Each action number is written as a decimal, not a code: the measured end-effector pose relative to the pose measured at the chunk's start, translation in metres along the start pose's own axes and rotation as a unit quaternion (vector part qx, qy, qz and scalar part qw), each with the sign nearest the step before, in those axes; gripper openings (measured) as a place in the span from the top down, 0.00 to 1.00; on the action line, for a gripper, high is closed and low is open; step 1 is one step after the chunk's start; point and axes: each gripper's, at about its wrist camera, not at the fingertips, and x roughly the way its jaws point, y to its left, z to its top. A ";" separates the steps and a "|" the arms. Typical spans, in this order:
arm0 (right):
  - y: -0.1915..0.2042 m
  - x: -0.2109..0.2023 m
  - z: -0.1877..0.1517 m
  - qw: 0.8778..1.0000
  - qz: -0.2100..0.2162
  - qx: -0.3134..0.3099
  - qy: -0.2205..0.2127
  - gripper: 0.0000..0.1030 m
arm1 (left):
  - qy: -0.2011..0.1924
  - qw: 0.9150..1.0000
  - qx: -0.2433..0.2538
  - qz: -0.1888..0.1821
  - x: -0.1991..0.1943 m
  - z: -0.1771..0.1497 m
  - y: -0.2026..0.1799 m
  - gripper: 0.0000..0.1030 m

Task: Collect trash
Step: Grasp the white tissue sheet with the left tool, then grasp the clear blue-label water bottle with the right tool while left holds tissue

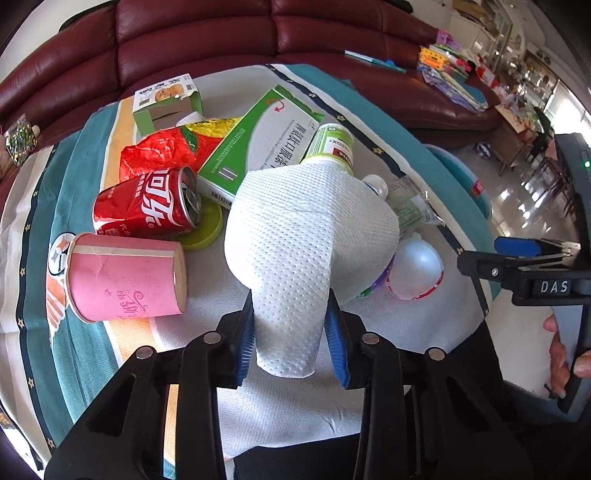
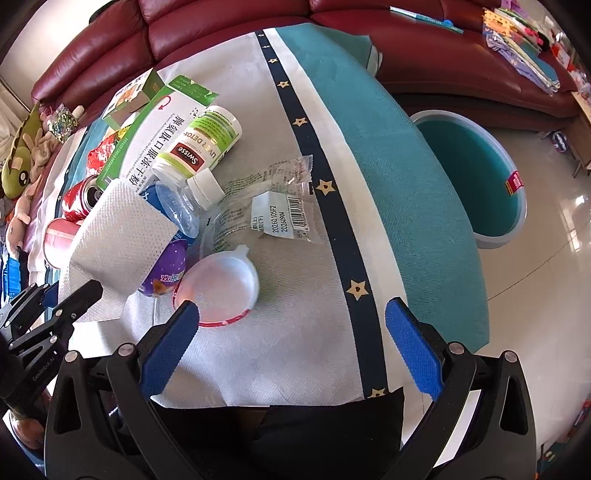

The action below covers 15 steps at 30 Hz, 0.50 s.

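From the left wrist view I find my left claw (image 1: 291,334) closed on a white paper towel (image 1: 306,236), both blue pads pressed against its lower folded end while the rest billows up over the pile of trash. My right claw (image 2: 291,332) stands wide open with nothing between its pads; the left pad sits just in front of a small clear plastic cup (image 2: 221,288) with a red rim, lying on its side. The surface (image 2: 417,206) is covered by a teal, white and navy cloth with stars. On it, beside the towel, I note a red cola can (image 1: 147,206) on its side, resting partly on a lime green lid (image 1: 207,229); a pink paper cup (image 1: 125,280) tipped over just in front of the can; a crumpled red wrapper (image 1: 155,155); a green and white medicine box (image 1: 258,144); and a small open carton (image 1: 166,99) at the far edge. A white supplement bottle (image 2: 199,147) with a green label lies against the medicine box, with a small clear bottle (image 2: 188,203) with a white cap just below it and a clear plastic wrapper (image 2: 273,206) with a barcode to its right. A purple egg-shaped container (image 2: 166,269) touches the plastic cup. A teal bin (image 2: 484,177) stands on the floor past the surface's right edge, and a dark red leather sofa (image 1: 207,33) runs behind.
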 end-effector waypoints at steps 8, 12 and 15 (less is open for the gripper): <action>0.007 0.009 0.000 1.000 0.015 -0.010 0.010 0.06 | -0.020 0.999 -0.039 -0.002 -0.014 0.009 0.016 0.80; 0.010 0.011 0.000 1.000 0.015 -0.014 0.012 0.06 | -0.037 0.998 -0.053 0.004 -0.025 0.015 0.024 0.91; 0.011 0.013 0.000 1.000 0.021 -0.013 0.014 0.06 | -0.048 0.997 -0.058 0.012 -0.027 0.021 0.030 0.93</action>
